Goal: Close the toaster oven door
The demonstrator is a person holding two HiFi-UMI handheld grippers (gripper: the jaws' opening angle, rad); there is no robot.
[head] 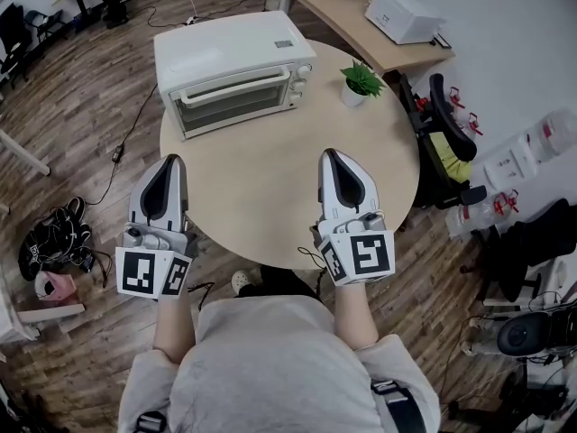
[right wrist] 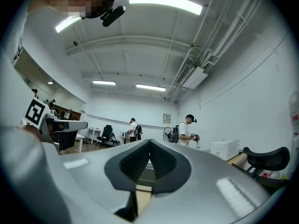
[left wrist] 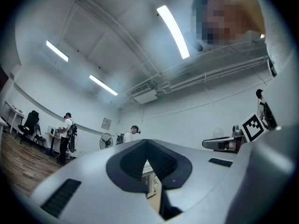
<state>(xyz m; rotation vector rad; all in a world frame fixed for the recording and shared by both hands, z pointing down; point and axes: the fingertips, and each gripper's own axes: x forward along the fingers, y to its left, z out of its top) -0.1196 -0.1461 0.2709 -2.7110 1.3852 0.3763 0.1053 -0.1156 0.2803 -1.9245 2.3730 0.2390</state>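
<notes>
A white toaster oven stands at the far side of the round wooden table. Its glass door stands upright against the front, with the handle along the top edge. My left gripper hovers over the table's near left edge, shut and empty. Over the near right part, my right gripper is also shut, with nothing in it. Both point toward the oven, well short of it. In the left gripper view, a sliver of the oven shows through the slit below the left gripper's touching tips.
A small potted plant sits right of the oven. Beyond the table is a desk with a white printer. An office chair stands at the right, shoes lie on the floor at the left. People stand far off.
</notes>
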